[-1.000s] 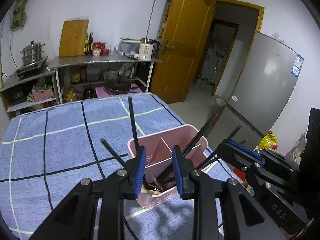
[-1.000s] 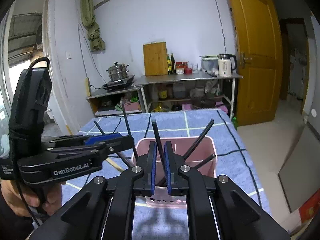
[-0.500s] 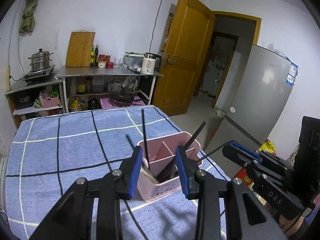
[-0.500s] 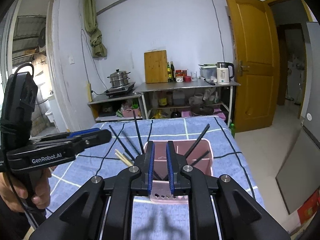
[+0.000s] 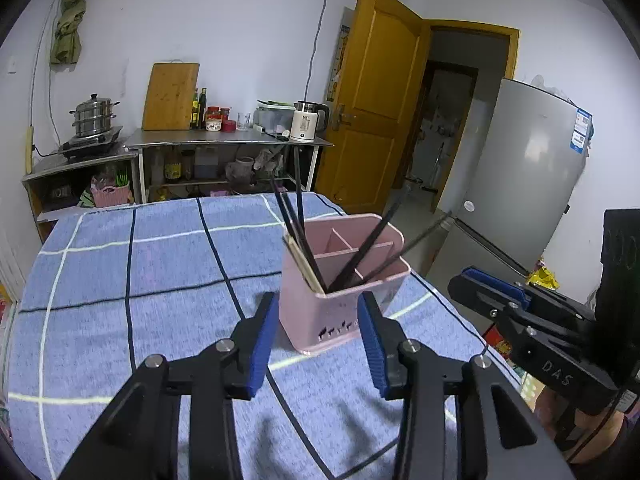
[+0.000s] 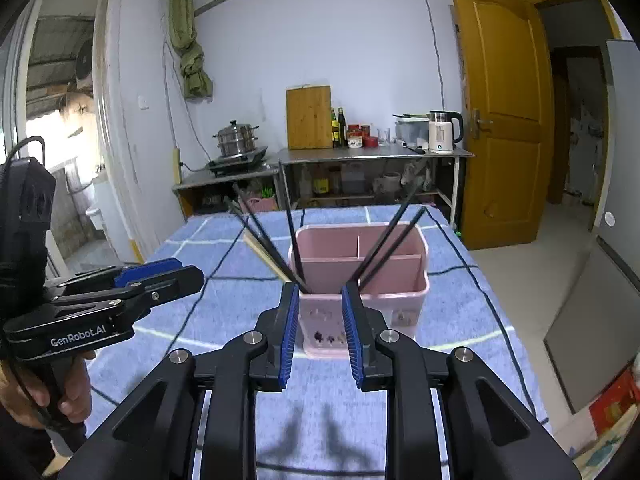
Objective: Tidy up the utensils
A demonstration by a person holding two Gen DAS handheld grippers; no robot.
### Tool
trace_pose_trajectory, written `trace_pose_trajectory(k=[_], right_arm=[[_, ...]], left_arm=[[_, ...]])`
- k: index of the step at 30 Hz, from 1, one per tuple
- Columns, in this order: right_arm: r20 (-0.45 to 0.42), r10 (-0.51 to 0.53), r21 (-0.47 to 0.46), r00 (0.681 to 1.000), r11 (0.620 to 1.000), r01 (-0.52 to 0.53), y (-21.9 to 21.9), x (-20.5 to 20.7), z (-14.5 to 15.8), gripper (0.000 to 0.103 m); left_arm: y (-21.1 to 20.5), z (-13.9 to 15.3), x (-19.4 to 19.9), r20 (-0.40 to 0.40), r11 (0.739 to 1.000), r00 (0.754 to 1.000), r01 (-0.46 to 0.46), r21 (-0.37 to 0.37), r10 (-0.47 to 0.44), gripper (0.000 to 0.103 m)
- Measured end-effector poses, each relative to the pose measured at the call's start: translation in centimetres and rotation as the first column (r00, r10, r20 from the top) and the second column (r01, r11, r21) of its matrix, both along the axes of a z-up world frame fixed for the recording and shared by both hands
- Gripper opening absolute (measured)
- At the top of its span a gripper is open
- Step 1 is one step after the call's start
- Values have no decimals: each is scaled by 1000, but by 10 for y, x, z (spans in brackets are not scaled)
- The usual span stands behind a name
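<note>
A pink divided utensil holder [image 5: 320, 312] [image 6: 400, 300] stands on the blue checked tablecloth [image 5: 140, 280] [image 6: 460, 380]. Several black chopsticks [image 5: 298, 216] [image 6: 384, 248] lean out of it, and pale wooden chopsticks [image 6: 264, 256] [image 5: 302, 260] lean at its left side. My left gripper [image 5: 318, 340] is open and empty, its jaws apart on either side of the holder's near corner, short of it. My right gripper [image 6: 320, 328] is open and empty, just in front of the holder. Each gripper also shows in the other's view: the right [image 5: 520, 312], the left [image 6: 132, 284].
A steel shelf [image 6: 372, 156] with a cutting board [image 6: 309, 117], bottles and a kettle [image 6: 440, 132] stands behind the table. A steamer pot [image 6: 235, 142] sits at left. A yellow door [image 6: 500, 140] and a grey fridge [image 5: 520, 184] lie to the right.
Both grippers have pulled back from the holder. The right gripper's jaws, nearly closed before, have opened. The left gripper's jaws have spread wider. The chopsticks stay in the holder.
</note>
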State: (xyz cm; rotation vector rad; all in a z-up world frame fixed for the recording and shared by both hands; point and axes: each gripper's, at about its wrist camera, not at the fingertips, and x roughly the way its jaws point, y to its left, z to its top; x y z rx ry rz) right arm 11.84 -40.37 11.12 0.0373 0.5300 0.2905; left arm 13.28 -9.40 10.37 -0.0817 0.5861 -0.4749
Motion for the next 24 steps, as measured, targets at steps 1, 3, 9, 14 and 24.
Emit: trace_pose_trajectory(k=[1, 3, 9, 14, 24], right_arm=[[1, -1, -8, 1000, 1000, 1, 1, -3, -3, 23], [2, -5, -17, 1000, 1000, 5, 2, -8, -8, 23], [10, -25, -8, 1000, 1000, 25, 3, -19, -17, 24], [9, -24, -11, 1000, 1000, 24, 5, -26, -27, 26], [46, -43, 1, 998, 999, 43, 6, -37, -40, 27]], left_arm=[[1, -3, -3, 4, 1000, 1000, -1, 2, 1, 45], [2, -9, -10, 10, 1000, 1000, -8, 4, 8, 46], [3, -21, -26, 31, 999, 999, -32, 15, 31, 46], [5, -31, -38, 61, 998, 996, -59, 13, 58, 46], [5, -43, -49, 100, 997, 992, -77, 8, 76, 47]])
